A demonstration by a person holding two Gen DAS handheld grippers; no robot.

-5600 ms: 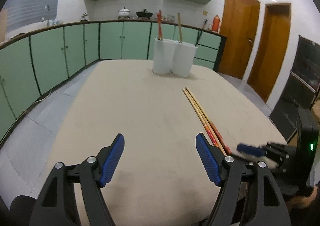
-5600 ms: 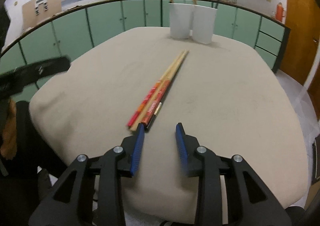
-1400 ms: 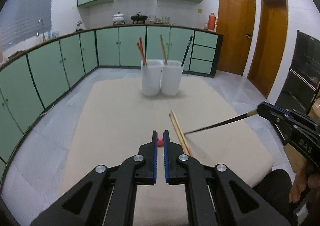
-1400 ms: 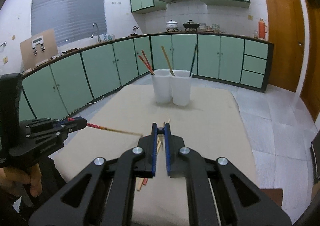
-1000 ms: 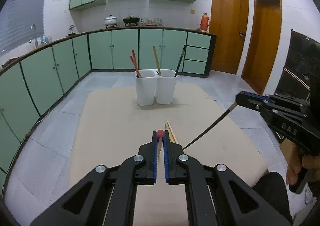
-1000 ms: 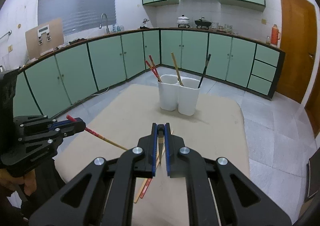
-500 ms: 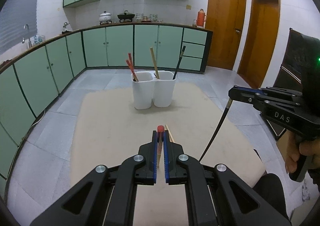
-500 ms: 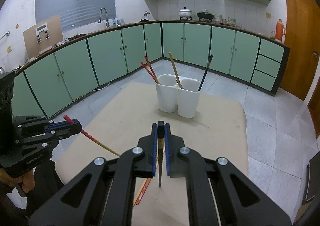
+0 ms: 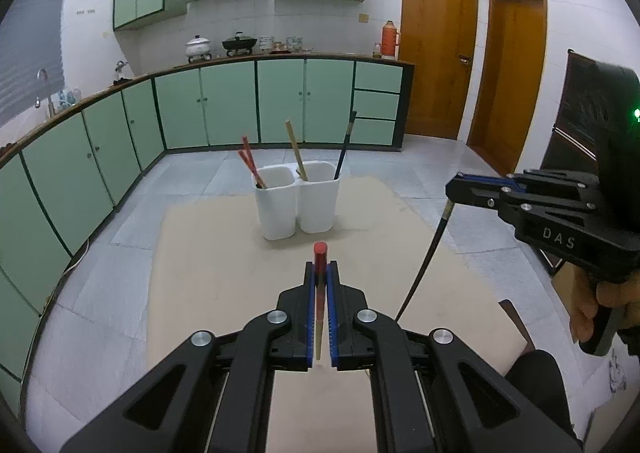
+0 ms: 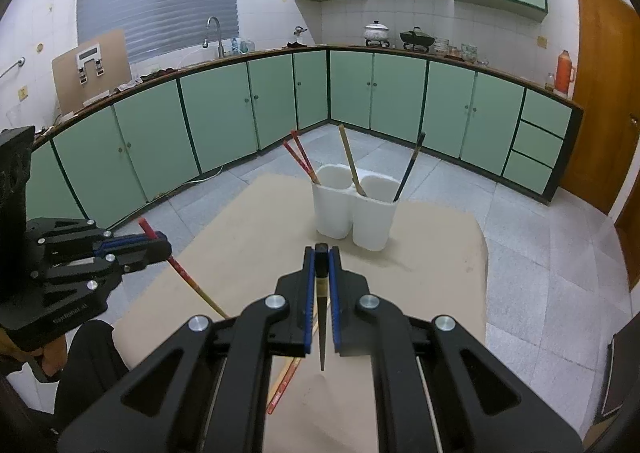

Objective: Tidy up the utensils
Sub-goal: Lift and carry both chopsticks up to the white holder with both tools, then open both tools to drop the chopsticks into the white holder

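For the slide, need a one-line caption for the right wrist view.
Right hand-held gripper shut on a black chopstick, facing the white two-compartment holder on the table.

Red-topped chopstick (image 9: 320, 295) and black chopstick (image 10: 322, 305) hang upright above the twin white holder (image 9: 297, 207).

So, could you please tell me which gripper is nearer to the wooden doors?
Right. The right gripper is on the side of the table toward the wooden doors; the left gripper is beyond it, farther from them.
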